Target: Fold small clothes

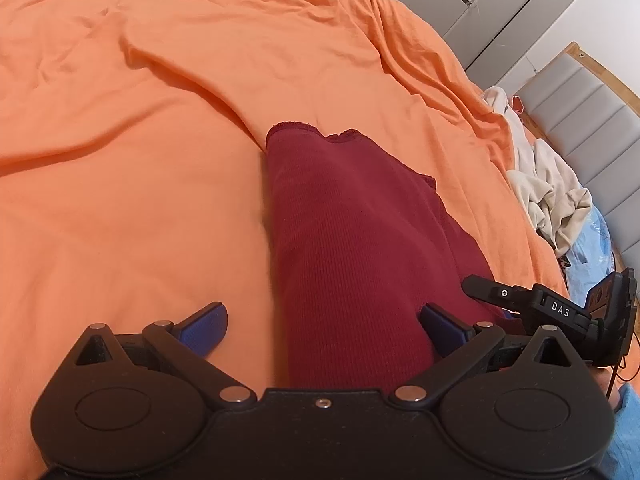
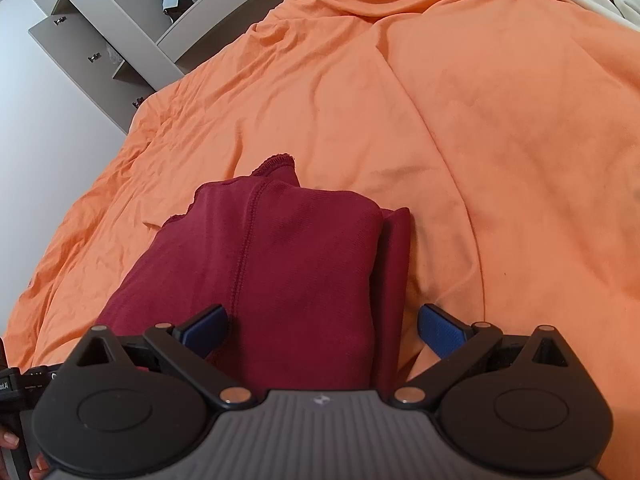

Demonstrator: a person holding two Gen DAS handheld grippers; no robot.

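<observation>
Partly hidden maroon garment (image 1: 344,248) beneath tongs (image 1: 324,330)

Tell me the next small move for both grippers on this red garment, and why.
Probably close both on the near edge. The left gripper and right gripper have open jaws straddling the red garment, which lies partly folded on the orange sheet, ungripped.

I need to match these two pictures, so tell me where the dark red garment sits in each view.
Left wrist: dark red garment runs from centre to bottom, between the open fingers.
Right wrist: it lies centre to lower left, between the open fingers.
Shared landmark: orange bedsheet beneath it.
</observation>
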